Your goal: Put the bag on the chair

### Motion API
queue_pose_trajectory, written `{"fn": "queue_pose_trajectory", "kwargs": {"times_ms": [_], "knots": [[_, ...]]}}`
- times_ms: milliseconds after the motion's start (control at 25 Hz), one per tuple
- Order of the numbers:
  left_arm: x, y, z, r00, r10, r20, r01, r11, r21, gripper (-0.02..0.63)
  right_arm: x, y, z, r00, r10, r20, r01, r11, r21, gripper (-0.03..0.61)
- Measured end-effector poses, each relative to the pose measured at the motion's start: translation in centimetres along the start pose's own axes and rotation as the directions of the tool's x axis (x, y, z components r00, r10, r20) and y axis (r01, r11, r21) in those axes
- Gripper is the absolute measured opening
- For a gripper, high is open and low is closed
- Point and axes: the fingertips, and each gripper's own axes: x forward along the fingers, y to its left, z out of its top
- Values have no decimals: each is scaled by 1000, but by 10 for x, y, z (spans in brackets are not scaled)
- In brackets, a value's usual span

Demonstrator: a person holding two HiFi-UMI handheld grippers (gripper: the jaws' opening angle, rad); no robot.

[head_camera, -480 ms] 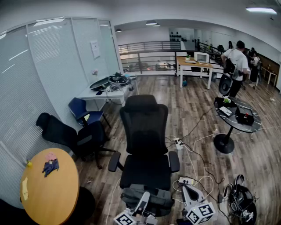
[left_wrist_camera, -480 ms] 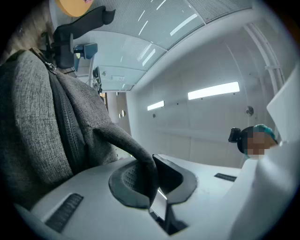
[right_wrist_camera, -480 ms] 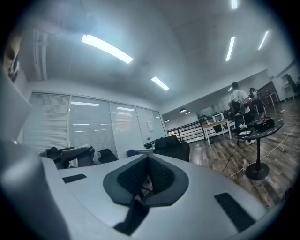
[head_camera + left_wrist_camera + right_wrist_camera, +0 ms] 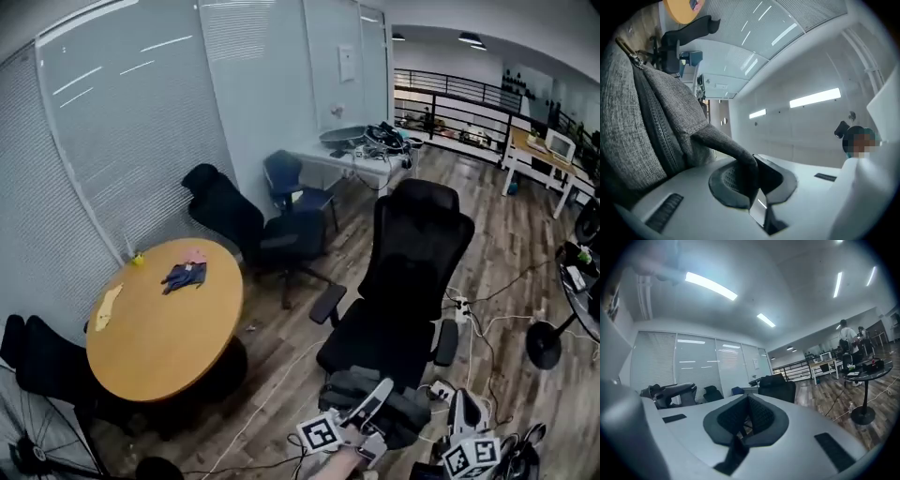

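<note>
A black office chair [image 4: 403, 281] stands right of centre in the head view, its seat facing me. A grey fabric bag [image 4: 366, 412] hangs just in front of and below the seat's front edge. My left gripper [image 4: 377, 394] reaches up into it from the bottom edge. In the left gripper view that left gripper [image 4: 754, 176] is shut on the bag's grey strap, and the bag [image 4: 633, 122] with its zip fills the left side. My right gripper [image 4: 462, 412] is low at the bottom right, beside the bag. Its jaws [image 4: 746, 416] are shut with nothing between them.
A round wooden table [image 4: 159, 328] with a blue cloth stands at the left. Behind it are a reclined black chair [image 4: 234, 220] and a blue chair [image 4: 286, 178]. Cables and a power strip [image 4: 464, 314] lie on the floor to the right. A dark round table [image 4: 869, 369] stands further right.
The head view has swung left, so the chair now sits right of centre and the round table is in full view. The left gripper has lifted a little with the bag.
</note>
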Motion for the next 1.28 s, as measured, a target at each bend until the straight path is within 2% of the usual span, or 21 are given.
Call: {"fn": "queue_pose_trajectory", "kwargs": {"times_ms": [200, 400, 600, 760, 920, 1080, 1280], "knots": [[-8, -4, -15, 1000, 19, 13, -19, 1000, 14, 40, -18, 7, 3, 1000, 20, -17, -21, 999, -30, 12], [-1, -3, -12, 1000, 13, 11, -14, 999, 46, 40, -24, -5, 5, 999, 33, 31, -33, 999, 20, 12], [17, -3, 1, 1000, -7, 20, 6, 999, 50, 40, -10, -16, 12, 999, 16, 39, -17, 1000, 23, 12], [30, 12, 22, 1000, 8, 25, -10, 999, 49, 40, 15, -23, 13, 999, 4, 35, -5, 1000, 30, 12], [47, 40, 43, 999, 34, 41, -36, 999, 37, 41, 46, -38, 8, 1000, -6, 13, 6, 999, 35, 12], [71, 87, 72, 997, 48, 60, -48, 999, 1, 40, 97, -61, -5, 1000, -10, 7, 9, 998, 62, 12], [121, 142, 110, 998, 55, 23, -54, 997, -49, 40, 178, -96, -13, 999, -45, -17, 47, 996, 79, 12]]}}
